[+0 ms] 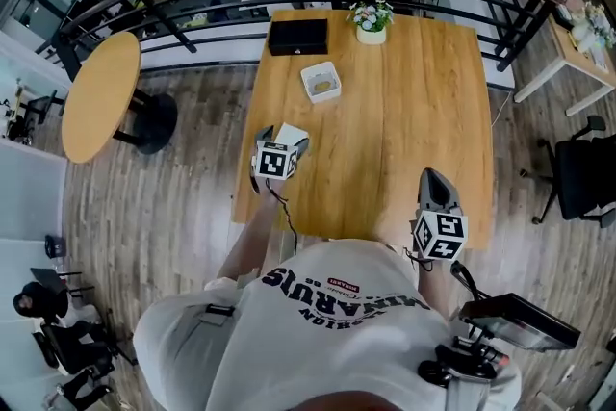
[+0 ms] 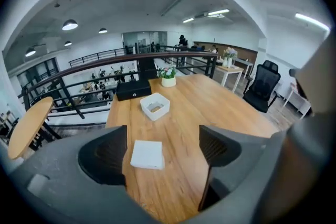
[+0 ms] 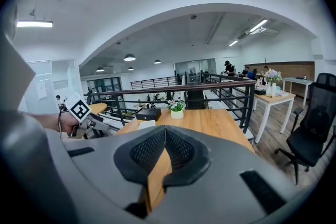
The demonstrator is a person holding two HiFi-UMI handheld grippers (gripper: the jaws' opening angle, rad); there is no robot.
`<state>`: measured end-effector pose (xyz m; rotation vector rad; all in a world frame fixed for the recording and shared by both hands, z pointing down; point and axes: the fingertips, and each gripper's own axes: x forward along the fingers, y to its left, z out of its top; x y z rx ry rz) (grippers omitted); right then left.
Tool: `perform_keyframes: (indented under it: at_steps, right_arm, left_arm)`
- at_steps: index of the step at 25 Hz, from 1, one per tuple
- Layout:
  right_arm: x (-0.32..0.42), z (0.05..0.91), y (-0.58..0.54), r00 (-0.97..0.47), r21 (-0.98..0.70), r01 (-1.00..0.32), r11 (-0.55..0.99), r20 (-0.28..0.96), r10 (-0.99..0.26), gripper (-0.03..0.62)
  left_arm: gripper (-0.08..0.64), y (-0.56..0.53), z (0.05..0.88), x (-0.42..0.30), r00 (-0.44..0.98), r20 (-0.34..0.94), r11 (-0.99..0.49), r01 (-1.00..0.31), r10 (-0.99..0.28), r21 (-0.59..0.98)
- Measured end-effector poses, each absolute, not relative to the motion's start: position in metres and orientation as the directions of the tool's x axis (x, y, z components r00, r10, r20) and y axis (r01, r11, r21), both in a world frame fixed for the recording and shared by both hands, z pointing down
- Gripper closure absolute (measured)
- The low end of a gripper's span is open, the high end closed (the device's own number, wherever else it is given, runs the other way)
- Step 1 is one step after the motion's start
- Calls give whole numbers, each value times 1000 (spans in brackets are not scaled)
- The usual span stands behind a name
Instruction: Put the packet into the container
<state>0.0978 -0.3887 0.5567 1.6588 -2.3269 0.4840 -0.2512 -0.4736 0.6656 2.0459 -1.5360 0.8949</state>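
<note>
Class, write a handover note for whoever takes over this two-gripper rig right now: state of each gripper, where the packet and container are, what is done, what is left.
Left gripper: jaws wide open; the white packet shows between them, pads not pressing on it.
Right gripper: jaws together, empty, at the near edge of the table.
Packet: flat on the wooden table, near its left edge.
Container: white, open-topped, beyond the packet, short of the black box.
Done: the packet is not yet gripped.
Left: close on the packet, lift it, carry it to the container, release.
</note>
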Motion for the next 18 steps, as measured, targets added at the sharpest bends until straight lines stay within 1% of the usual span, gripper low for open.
perform_keyframes:
  at_steps: [4, 8, 14, 18]
  right_arm:
    - [110, 563, -388, -294, -118, -956, 269, 406, -865, 583]
    - [126, 573, -378, -257, -115, -966, 229, 438, -862, 583]
    - [151, 580, -363, -188, -104, -982, 158, 466, -864, 583]
    - [159, 581, -359, -162, -98, -987, 131, 474, -865, 583]
  left_arm:
    - [104, -496, 729, -279, 129, 823, -300, -953, -553, -52]
    - [94, -499, 787, -295, 124, 914, -318, -948, -386, -6]
    - [91, -508, 843, -306, 117, 964, -372, -928, -240, 20]
    - [87, -514, 869, -305, 108, 979, -395, -918, -172, 32]
